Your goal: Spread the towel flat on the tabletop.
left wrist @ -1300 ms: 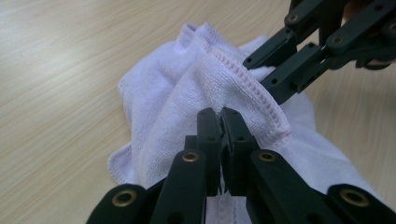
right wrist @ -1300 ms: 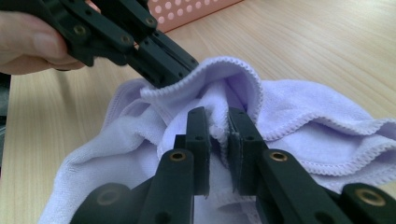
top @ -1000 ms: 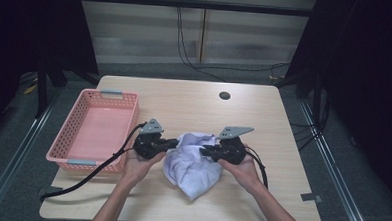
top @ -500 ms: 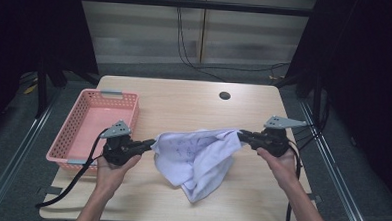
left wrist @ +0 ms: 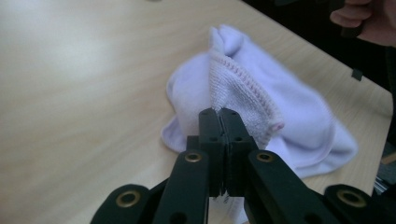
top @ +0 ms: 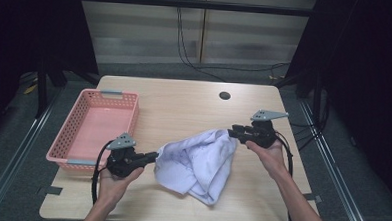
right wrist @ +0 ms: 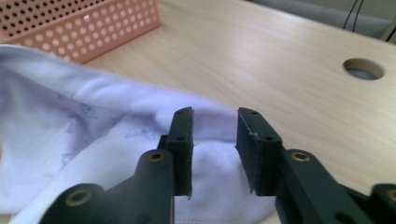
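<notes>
A pale lilac cloth (top: 197, 160) lies bunched on the wooden table (top: 184, 105) between my two grippers. My left gripper (top: 154, 156) is shut on the cloth's hemmed left edge; in the left gripper view the jaws (left wrist: 219, 114) meet on the ribbed hem of the cloth (left wrist: 280, 112). My right gripper (top: 231, 133) sits at the cloth's upper right corner. Its jaws have just been opening. In the right gripper view they (right wrist: 215, 121) stand apart, with the cloth (right wrist: 93, 135) lying between and behind them and the pads not pressing on it.
A pink perforated basket (top: 70, 130) stands empty at the table's left side, its wall (right wrist: 70, 28) also in the right gripper view. A round cable hole (top: 224, 95) is near the far edge. The person's right hand (left wrist: 364, 18) shows far off in the left gripper view.
The grippers went from close together at the middle to wide apart, stretching the cloth. Since then the right jaws have opened and the cloth has slackened onto the table.
</notes>
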